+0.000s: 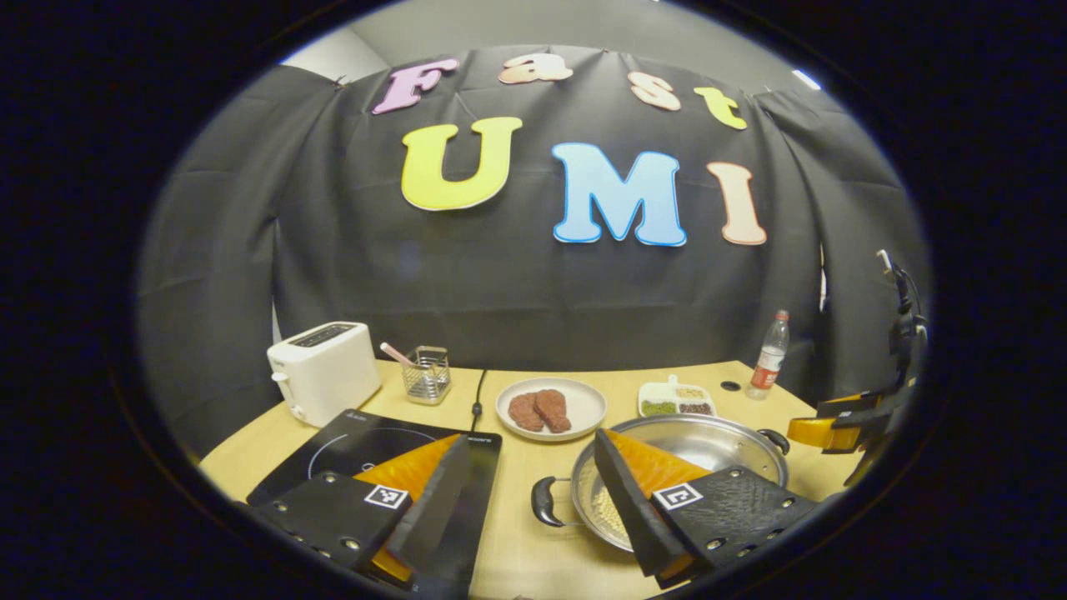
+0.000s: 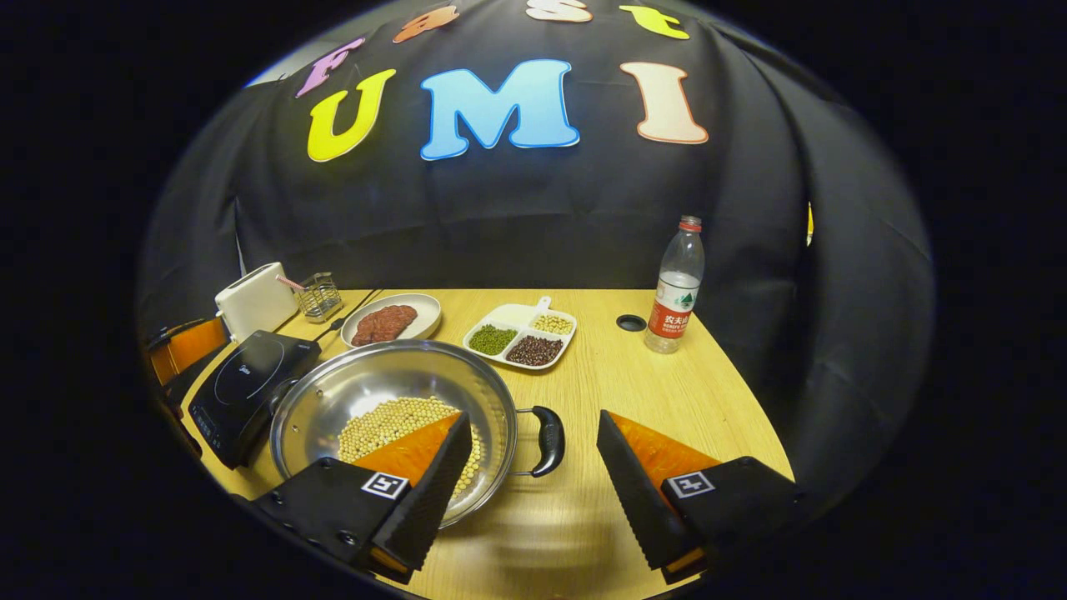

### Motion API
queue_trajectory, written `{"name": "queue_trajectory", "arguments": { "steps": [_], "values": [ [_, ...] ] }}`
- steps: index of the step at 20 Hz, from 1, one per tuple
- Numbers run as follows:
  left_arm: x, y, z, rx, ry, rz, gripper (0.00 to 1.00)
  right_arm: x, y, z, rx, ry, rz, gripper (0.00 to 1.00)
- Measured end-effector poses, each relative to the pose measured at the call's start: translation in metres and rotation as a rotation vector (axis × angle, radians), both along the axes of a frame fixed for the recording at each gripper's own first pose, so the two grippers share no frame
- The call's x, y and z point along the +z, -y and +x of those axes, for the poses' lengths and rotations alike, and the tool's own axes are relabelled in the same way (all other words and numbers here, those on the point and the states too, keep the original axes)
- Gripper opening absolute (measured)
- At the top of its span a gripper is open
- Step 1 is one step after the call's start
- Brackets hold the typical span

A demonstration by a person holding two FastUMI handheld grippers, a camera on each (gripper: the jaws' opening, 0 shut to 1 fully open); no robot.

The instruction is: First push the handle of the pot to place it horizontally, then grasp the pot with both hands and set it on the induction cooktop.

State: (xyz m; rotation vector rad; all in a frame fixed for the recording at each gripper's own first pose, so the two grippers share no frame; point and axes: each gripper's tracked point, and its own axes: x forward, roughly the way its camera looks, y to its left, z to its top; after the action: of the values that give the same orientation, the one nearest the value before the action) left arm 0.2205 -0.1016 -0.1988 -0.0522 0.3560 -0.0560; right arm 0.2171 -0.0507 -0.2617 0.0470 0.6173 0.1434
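This is a staged kitchen corner inside a recording booth, not a lived-in home. A light wooden table (image 2: pixel 633 392) carries cooking gear: an induction cooktop (image 2: pixel 247 385), a steel pot (image 2: pixel 392 396) with beans in it, a white toaster (image 1: pixel 323 371), a plate of meat (image 1: pixel 546 408), a divided dish of beans and grains (image 2: pixel 521 335) and a water bottle (image 2: pixel 675 287). Black cloth (hung in folds, like a backdrop) closes in the table on every side, with a plain grey wall above it.

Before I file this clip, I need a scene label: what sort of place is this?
Probably a mock kitchen set up in a recording booth: an induction cooktop, a steel pot holding beans and a white toaster share one wooden table backed by black cloth.
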Motion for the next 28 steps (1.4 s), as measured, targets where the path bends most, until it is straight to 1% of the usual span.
{"name": "queue_trajectory", "arguments": {
  "steps": [2, 4, 5, 6, 7, 8, 9, 10, 11, 12, 13, 17, 18, 19, 21, 22, 23, 24, 25, 28],
  "values": [
    [-0.018, 0.009, 0.007, -0.022, -0.030, -0.021, 0.90, -0.002, -0.002, 0.003, 0.006, 0.003, -0.001, 0.97],
    [-0.036, 0.011, 0.013, -0.028, -0.064, -0.030, 0.89, -0.008, -0.003, 0.007, 0.017, 0.002, -0.016, 0.97],
    [-0.043, 0.013, 0.015, -0.029, -0.078, -0.030, 0.91, -0.011, -0.004, 0.007, 0.021, 0.001, -0.020, 0.96],
    [-0.050, 0.015, 0.018, -0.034, -0.089, -0.034, 0.89, -0.013, -0.005, 0.009, 0.026, 0.000, -0.020, 0.96],
    [-0.057, 0.018, 0.020, -0.037, -0.098, -0.042, 0.91, -0.015, -0.005, 0.011, 0.029, -0.002, -0.020, 0.96],
    [-0.062, 0.020, 0.024, -0.037, -0.107, -0.047, 0.91, -0.018, -0.005, 0.013, 0.030, -0.002, -0.023, 0.96],
    [-0.069, 0.020, 0.025, -0.038, -0.120, -0.049, 0.89, -0.021, -0.005, 0.015, 0.031, -0.004, -0.023, 0.96],
    [-0.075, 0.021, 0.028, -0.037, -0.134, -0.047, 0.91, -0.024, -0.004, 0.017, 0.031, -0.009, -0.023, 0.93],
    [-0.082, 0.022, 0.031, -0.038, -0.147, -0.046, 0.91, -0.027, -0.004, 0.019, 0.029, -0.014, -0.020, 0.96],
    [-0.088, 0.023, 0.034, -0.040, -0.161, -0.044, 0.89, -0.031, -0.005, 0.021, 0.027, -0.018, -0.016, 0.97],
    [-0.096, 0.024, 0.036, -0.039, -0.175, -0.043, 0.91, -0.033, -0.005, 0.024, 0.023, -0.020, -0.010, 0.97],
    [-0.120, 0.027, 0.037, -0.049, -0.237, -0.040, 0.91, -0.046, -0.008, 0.032, 0.011, -0.044, 0.005, 0.96],
    [-0.125, 0.028, 0.036, -0.054, -0.253, -0.032, 0.91, -0.050, -0.008, 0.033, 0.008, -0.052, 0.005, 0.93],
    [-0.130, 0.028, 0.036, -0.060, -0.266, -0.028, 0.91, -0.054, -0.009, 0.034, 0.008, -0.064, 0.009, 0.96],
    [-0.139, 0.028, 0.033, -0.062, -0.296, -0.030, 0.91, -0.063, -0.012, 0.032, 0.011, -0.097, 0.024, 0.96],
    [-0.143, 0.028, 0.034, -0.059, -0.307, -0.033, 0.91, -0.066, -0.011, 0.031, 0.009, -0.111, 0.026, 0.93],
    [-0.146, 0.028, 0.032, -0.055, -0.317, -0.036, 0.91, -0.069, -0.011, 0.031, 0.007, -0.121, 0.027, 0.93],
    [-0.149, 0.028, 0.033, -0.052, -0.327, -0.032, 0.89, -0.071, -0.011, 0.032, 0.005, -0.131, 0.030, 0.97],
    [-0.152, 0.028, 0.032, -0.046, -0.337, -0.023, 0.91, -0.073, -0.012, 0.032, 0.002, -0.140, 0.040, 0.96],
    [-0.154, 0.028, 0.030, -0.045, -0.352, -0.019, 0.91, -0.074, -0.012, 0.032, -0.005, -0.148, 0.050, 0.96]
  ]
}}
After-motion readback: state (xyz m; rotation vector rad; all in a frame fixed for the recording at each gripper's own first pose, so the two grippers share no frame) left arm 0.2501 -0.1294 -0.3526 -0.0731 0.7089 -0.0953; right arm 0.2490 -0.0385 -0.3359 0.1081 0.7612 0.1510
